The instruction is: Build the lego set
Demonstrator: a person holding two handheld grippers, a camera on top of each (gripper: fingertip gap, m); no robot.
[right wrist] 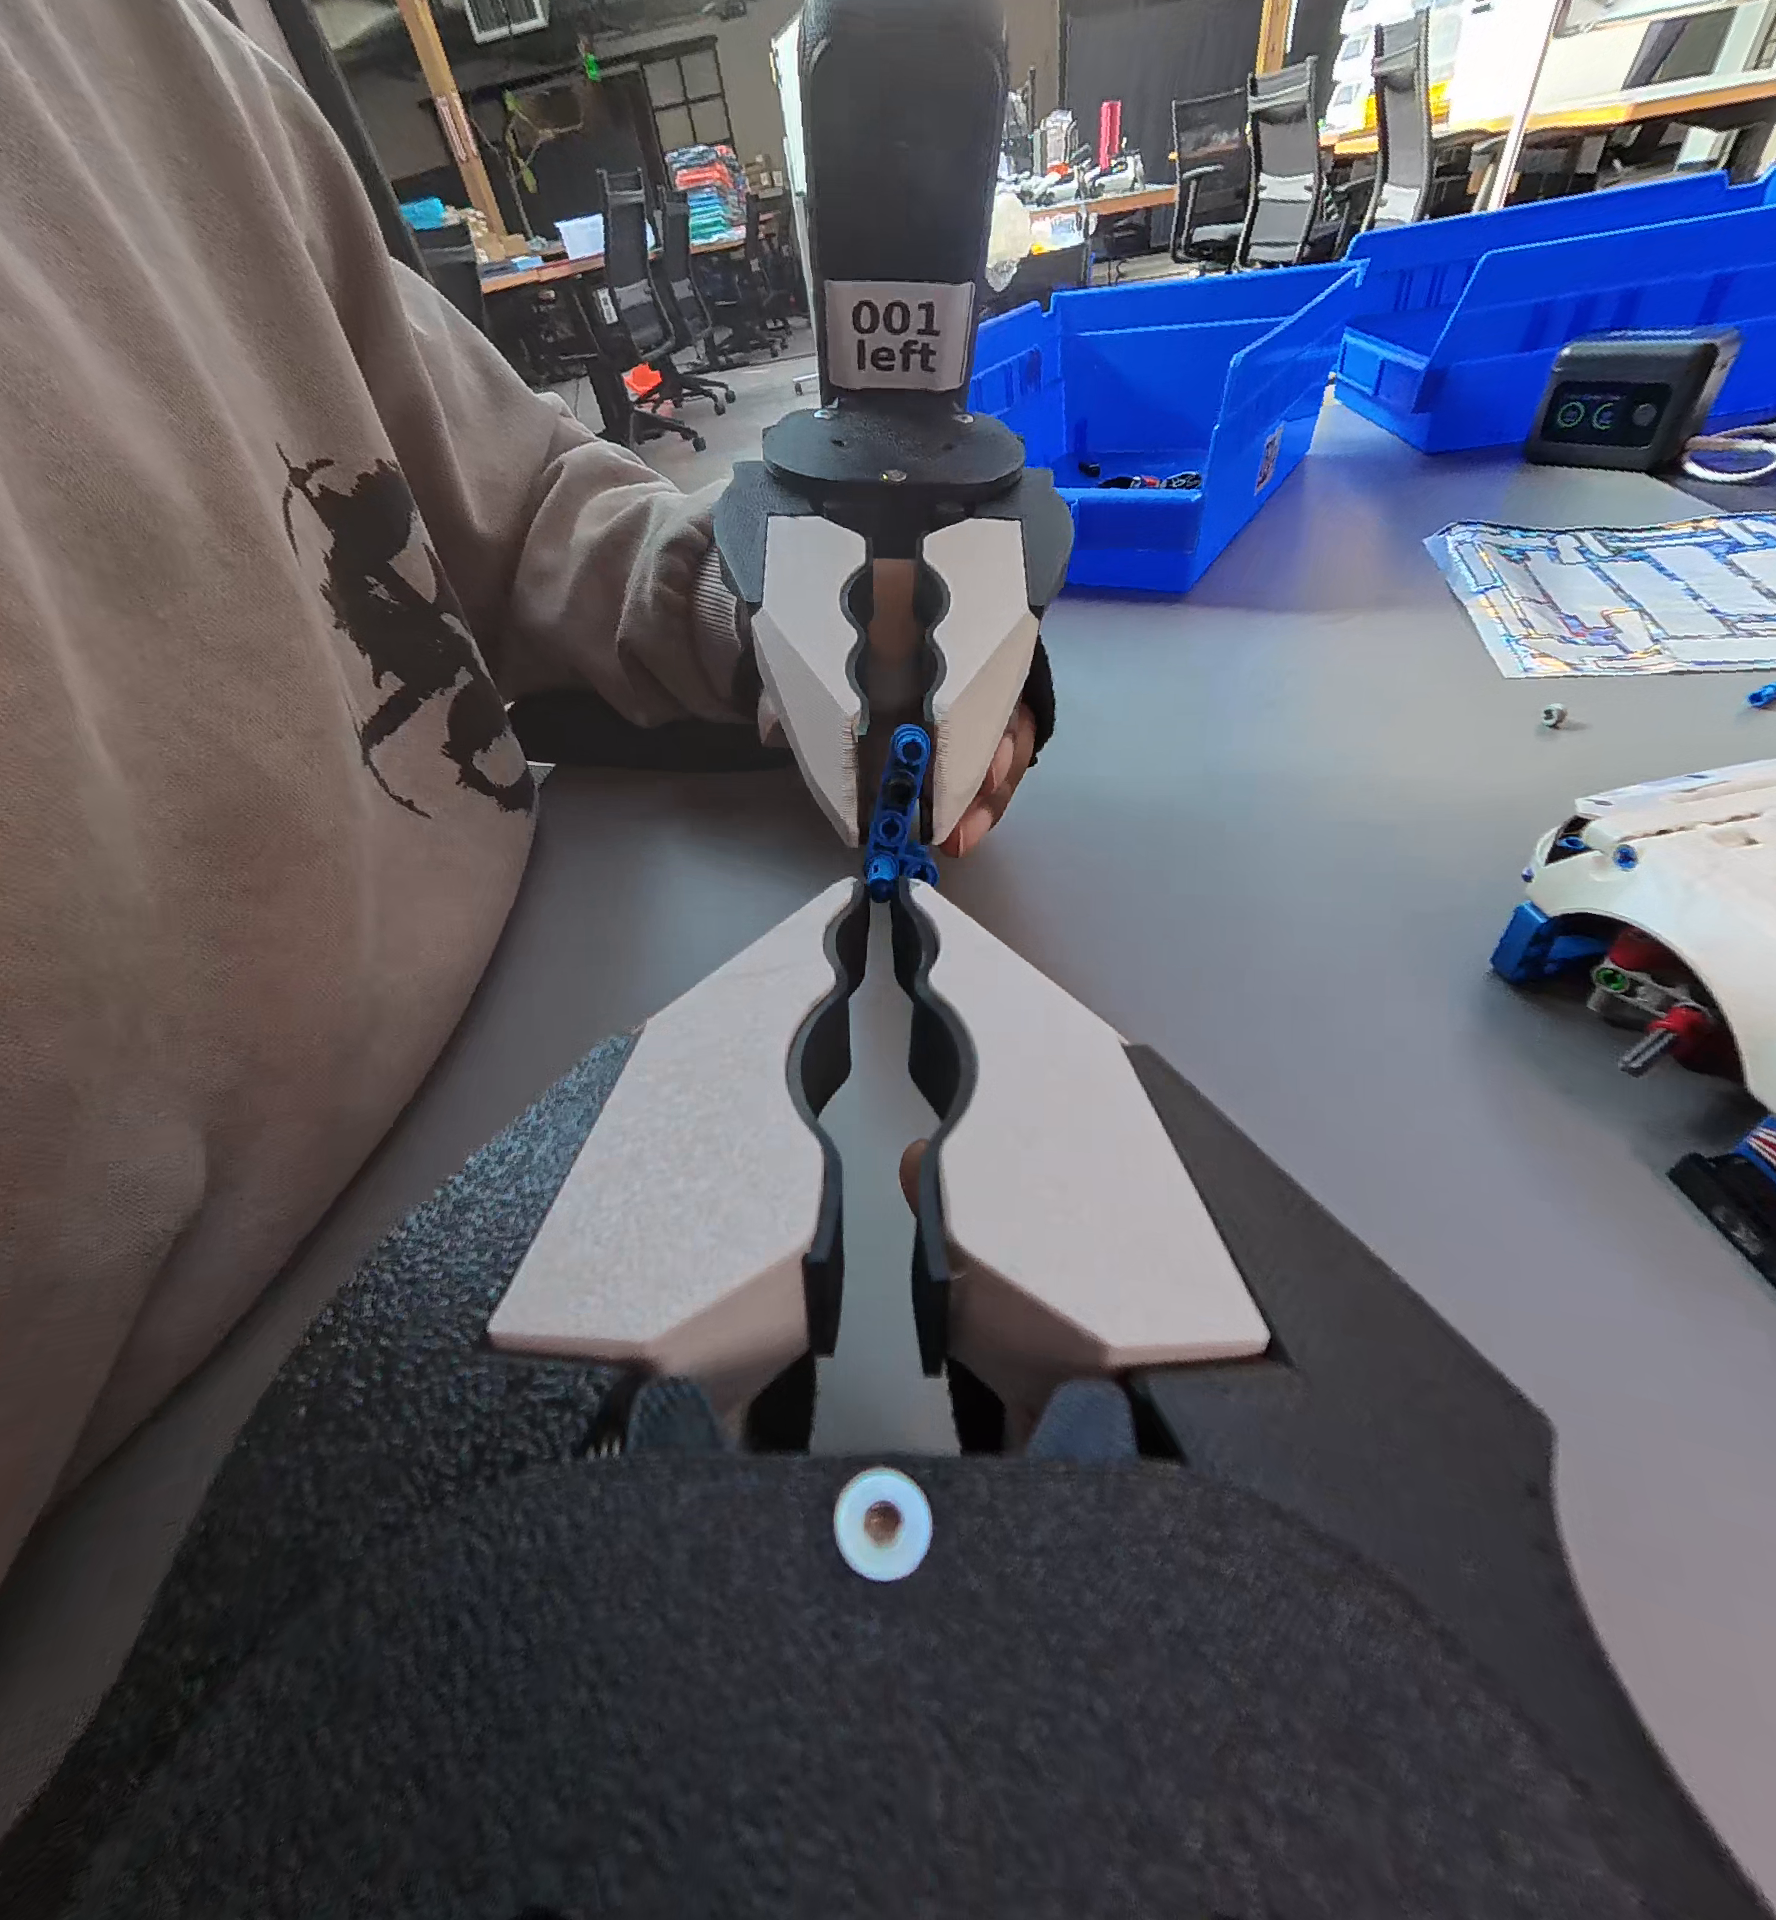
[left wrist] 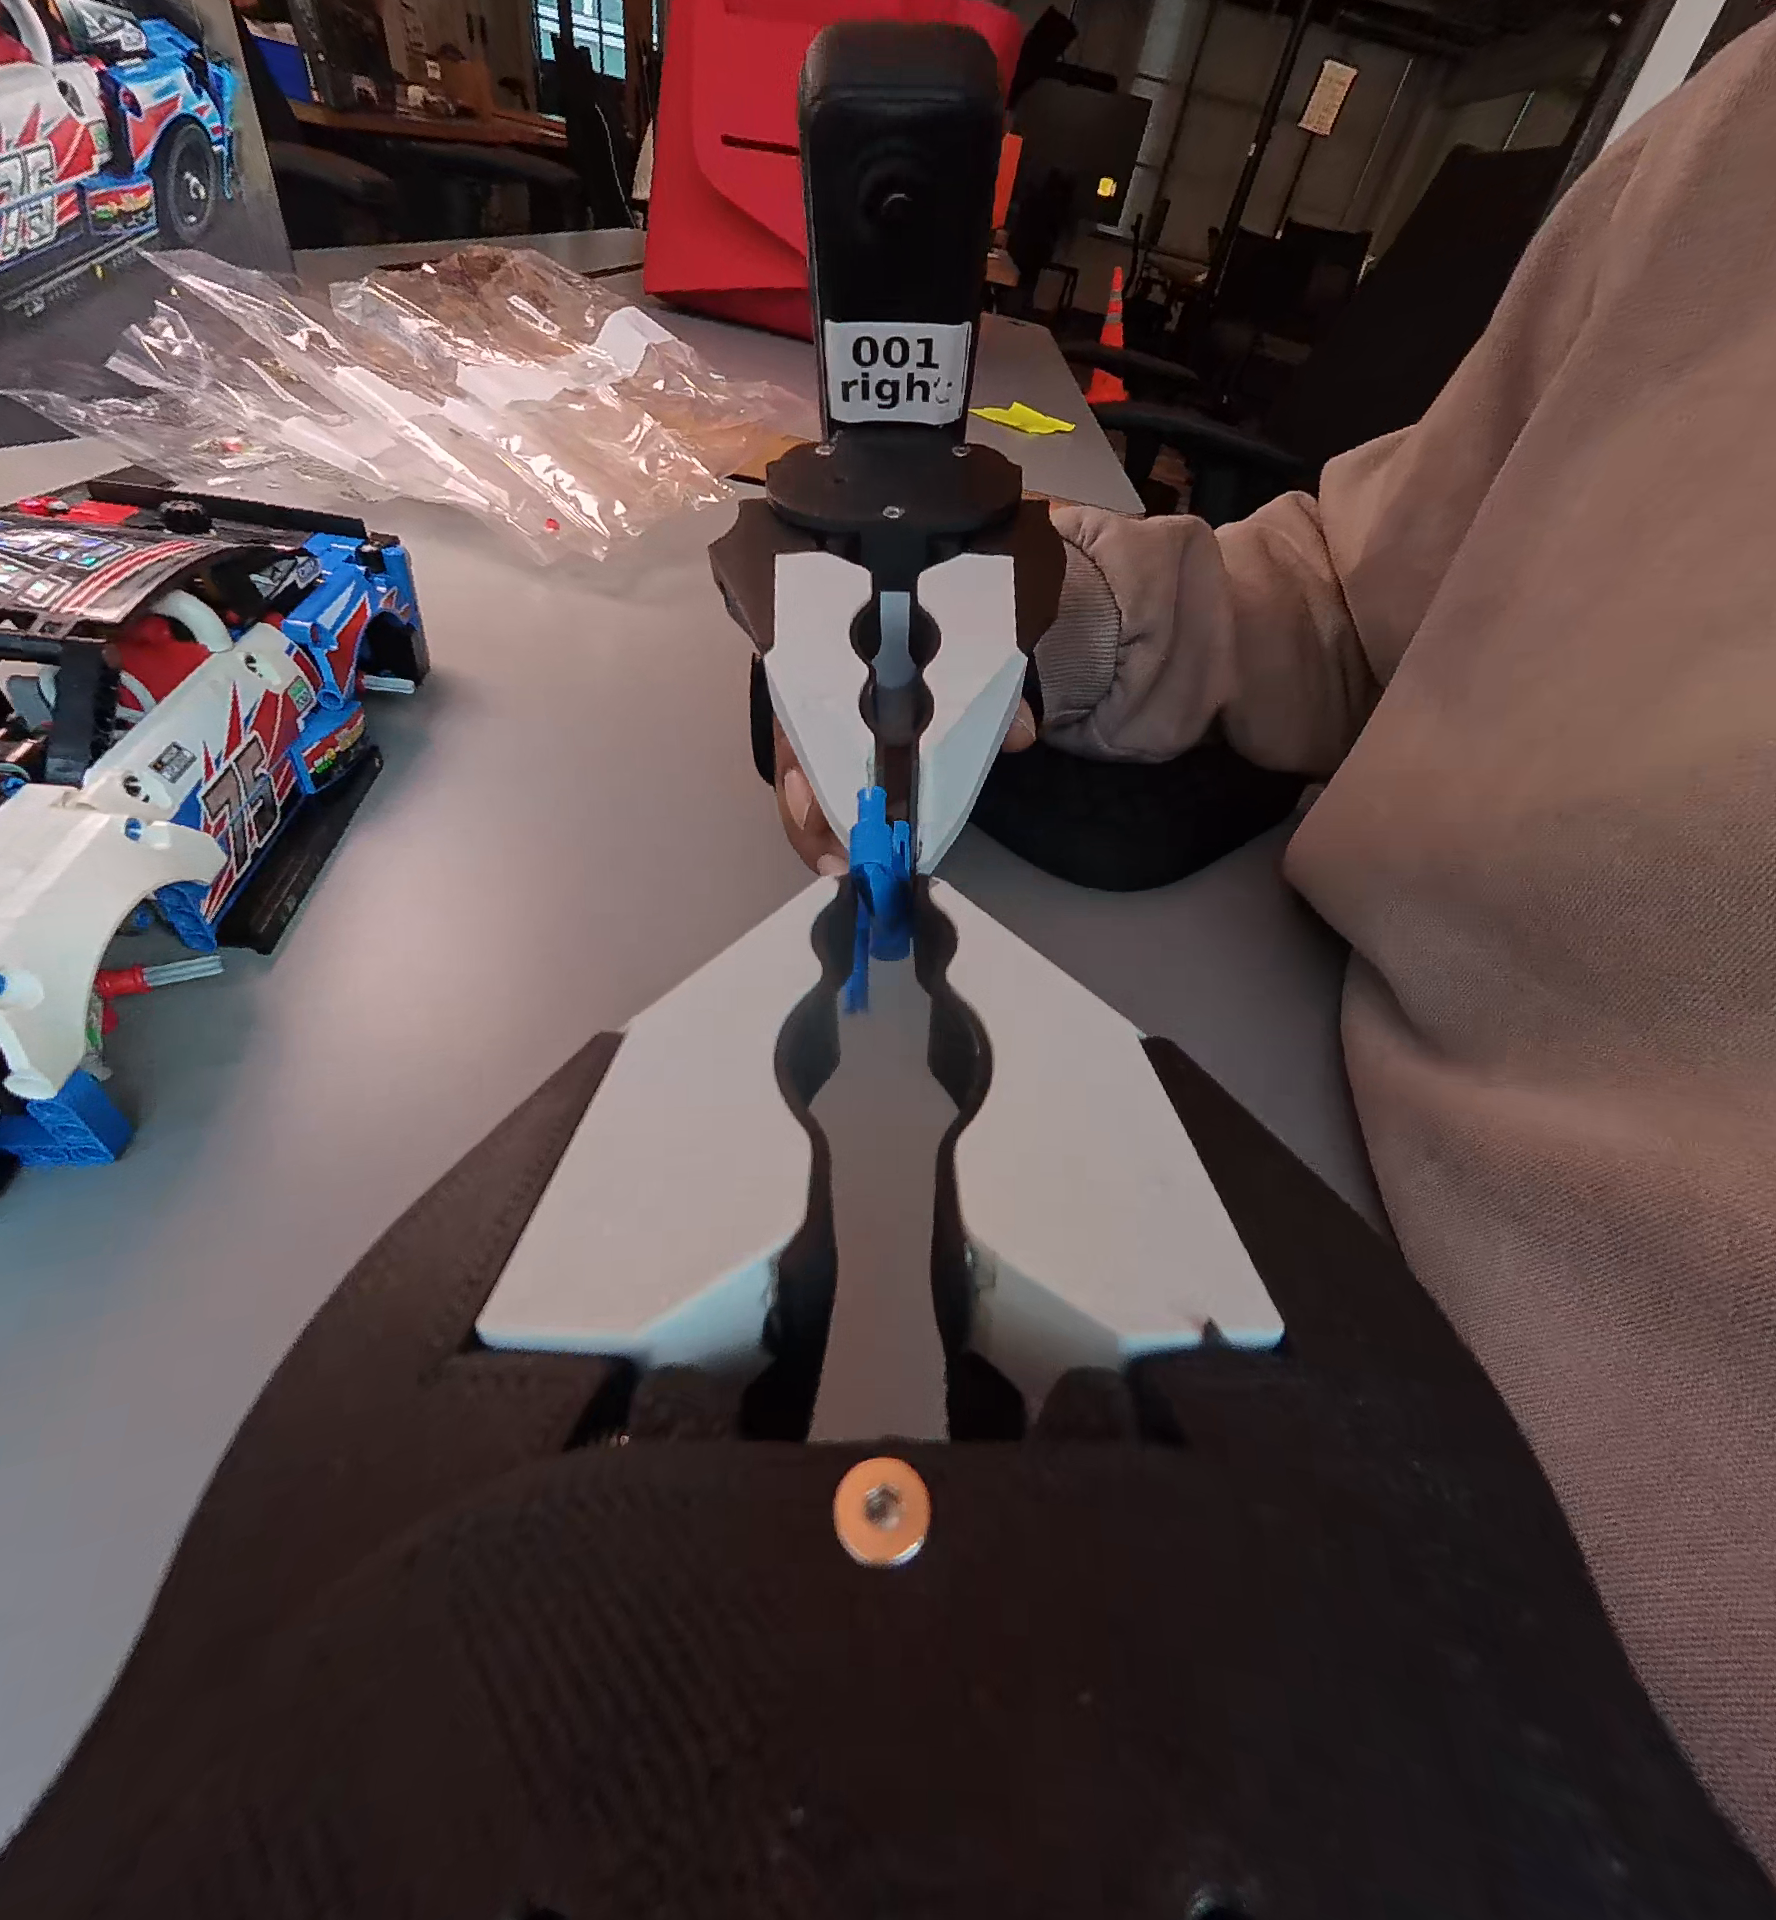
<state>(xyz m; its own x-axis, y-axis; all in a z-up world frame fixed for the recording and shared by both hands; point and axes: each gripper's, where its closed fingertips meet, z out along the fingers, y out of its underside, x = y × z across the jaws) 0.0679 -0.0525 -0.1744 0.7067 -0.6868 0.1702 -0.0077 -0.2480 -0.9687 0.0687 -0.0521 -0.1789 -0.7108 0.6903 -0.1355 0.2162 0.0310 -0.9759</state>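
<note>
My left gripper (left wrist: 882, 888) is shut on a small blue beam (left wrist: 866, 920) that stands up between its fingertips. My right gripper (right wrist: 884, 888) faces it tip to tip, shut on a small blue pin piece (right wrist: 892, 868) that touches the beam's end (right wrist: 899, 784). Both are held above the grey table (left wrist: 551, 831), close to the person's torso. The right gripper (left wrist: 899, 831) shows head-on in the left wrist view, and the left gripper (right wrist: 889, 831) head-on in the right wrist view. The partly built white, blue and red lego car (left wrist: 136, 790) lies to the side (right wrist: 1715, 914).
Empty clear plastic bags (left wrist: 396, 405) and the set's box (left wrist: 53, 156) lie beyond the car. Blue bins (right wrist: 1175, 436), a black device (right wrist: 1632, 400), a printed sheet (right wrist: 1653, 592) and loose blue pins (right wrist: 1775, 688) sit on the table. The person's beige sleeve (left wrist: 1590, 727) is close by. The tips of both grippers are at nearly the same place.
</note>
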